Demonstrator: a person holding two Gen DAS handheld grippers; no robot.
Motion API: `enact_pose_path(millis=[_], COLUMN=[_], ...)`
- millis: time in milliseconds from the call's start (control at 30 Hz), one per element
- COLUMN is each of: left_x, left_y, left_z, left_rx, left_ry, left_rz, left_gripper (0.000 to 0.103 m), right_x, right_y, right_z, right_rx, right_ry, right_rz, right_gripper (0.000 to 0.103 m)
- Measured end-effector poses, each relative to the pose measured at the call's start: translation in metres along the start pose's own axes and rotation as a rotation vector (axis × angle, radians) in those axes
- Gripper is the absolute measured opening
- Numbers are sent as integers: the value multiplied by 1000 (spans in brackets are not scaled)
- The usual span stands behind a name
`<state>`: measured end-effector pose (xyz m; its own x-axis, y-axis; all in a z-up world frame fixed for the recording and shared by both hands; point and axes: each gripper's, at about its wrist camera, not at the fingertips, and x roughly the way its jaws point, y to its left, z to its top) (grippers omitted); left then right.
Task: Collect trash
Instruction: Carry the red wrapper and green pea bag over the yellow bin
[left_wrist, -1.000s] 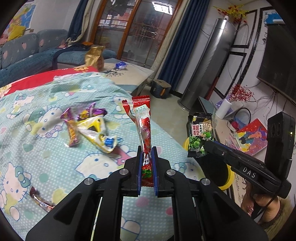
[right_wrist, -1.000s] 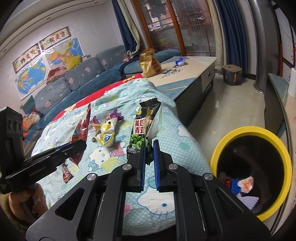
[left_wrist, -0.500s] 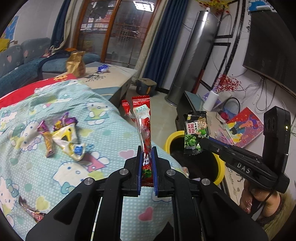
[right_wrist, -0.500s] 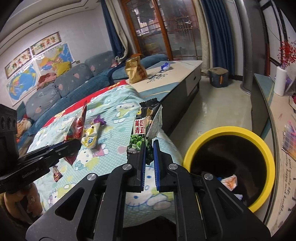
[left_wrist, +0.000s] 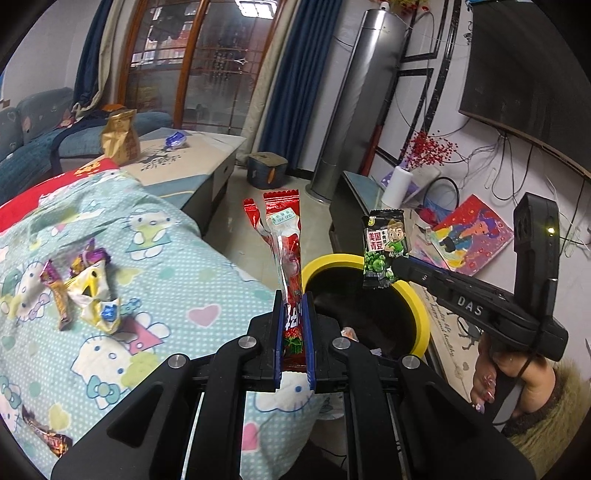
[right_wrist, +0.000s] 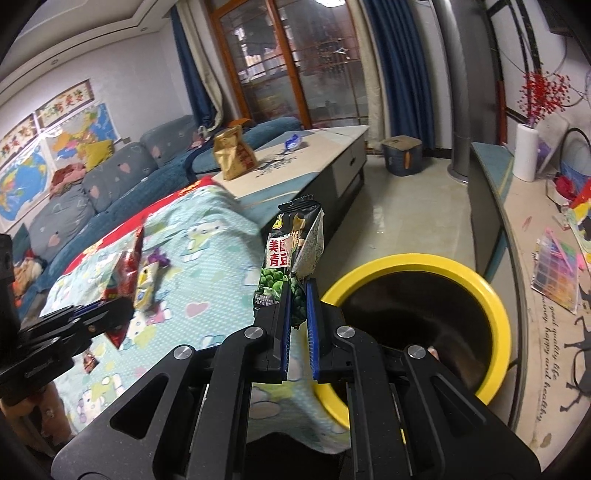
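A: Landmark is the yellow-rimmed bin (right_wrist: 496, 306) on the tile floor. What's around it?

B: Table under a Hello Kitty cloth (left_wrist: 177, 280) just beside it, cloth edge hanging at the rim. Loose wrappers (left_wrist: 86, 291) lie on the cloth, well back from the bin; one dark wrapper (left_wrist: 46, 437) nearer the cloth's front edge. Scraps already inside the bin.

A: Tools?

B: Left gripper (left_wrist: 294, 332) clamped on a long red wrapper (left_wrist: 286, 243), upright, at the bin's near rim. Right gripper (right_wrist: 297, 325) pinches a green-pea packet (right_wrist: 291, 254), upright, beside the bin's rim on the table side. Seen from the left camera, that packet hangs over the bin's mouth.

A: Anything blocking?

B: Nothing between either wrapper and the opening.

A: The room?

B: Beyond the bin: low cabinet (right_wrist: 317, 158) carrying a gold bag (right_wrist: 234, 151), blue sofa (right_wrist: 107, 177), blue curtains, glass doors, tall silver column (left_wrist: 364, 103). Papers and a white roll on the side counter.
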<state>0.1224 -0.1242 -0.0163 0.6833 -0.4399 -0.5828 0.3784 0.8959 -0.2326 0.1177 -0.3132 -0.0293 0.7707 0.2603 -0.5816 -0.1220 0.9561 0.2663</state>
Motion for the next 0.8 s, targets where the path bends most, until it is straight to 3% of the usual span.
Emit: enact_pose_path(millis=[800], left_x=[38], left_y=[-47], left_z=[-4], left_rx=[111], left_ry=[56], left_rz=[-69], left_gripper=[9], right_x=[-1], right_y=[-79], right_z=[-1], right_rx=[130], right_ry=[5], right_rz=[-149], right_gripper=[5])
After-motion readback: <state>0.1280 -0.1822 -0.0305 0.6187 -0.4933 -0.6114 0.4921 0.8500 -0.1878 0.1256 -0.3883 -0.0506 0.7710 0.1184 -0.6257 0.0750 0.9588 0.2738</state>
